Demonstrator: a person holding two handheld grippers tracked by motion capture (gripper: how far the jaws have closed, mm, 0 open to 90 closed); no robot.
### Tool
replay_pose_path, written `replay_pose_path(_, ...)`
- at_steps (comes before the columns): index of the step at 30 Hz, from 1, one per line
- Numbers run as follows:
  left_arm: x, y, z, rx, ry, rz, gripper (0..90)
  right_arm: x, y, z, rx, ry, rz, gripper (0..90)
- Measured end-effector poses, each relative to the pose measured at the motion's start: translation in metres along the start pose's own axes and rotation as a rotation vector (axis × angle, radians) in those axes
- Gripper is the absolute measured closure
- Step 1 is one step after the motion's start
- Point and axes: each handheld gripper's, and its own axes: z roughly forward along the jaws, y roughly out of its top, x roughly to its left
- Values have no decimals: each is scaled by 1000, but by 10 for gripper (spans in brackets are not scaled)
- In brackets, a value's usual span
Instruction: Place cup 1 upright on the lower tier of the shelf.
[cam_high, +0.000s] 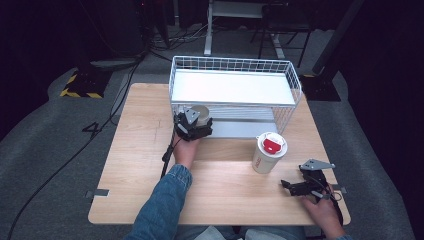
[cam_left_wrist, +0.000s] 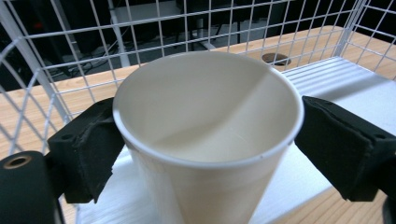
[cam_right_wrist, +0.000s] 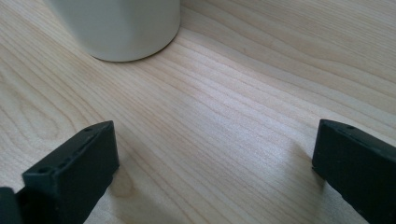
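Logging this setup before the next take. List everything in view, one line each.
Light wooden table: one, pale wood, centre of the high view.
White wire two-tier shelf rack: one, white, far middle of the table.
Plain paper cup: one, off-white, empty, upright between the left tool's jaws at the rack's lower tier.
White paper cup with white-and-red lid: one, upright on the table, right of centre.
Black-and-yellow striped base: one, on the floor, far left.
Black cables: several, across the grey floor at left.
Left tool: one, black, shut on the plain cup.
Right tool: one, black, jaws apart over bare table, near right.
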Motion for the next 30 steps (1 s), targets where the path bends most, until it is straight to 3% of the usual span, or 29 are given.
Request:
replay_pose_path(13,-6,1,-27,-5,3,26,82,0,0,0,0,0,0,4)
replay_pose_path(30,0,2,-81,-1,-50,26,109,0,0,0,2,1,-2,4)
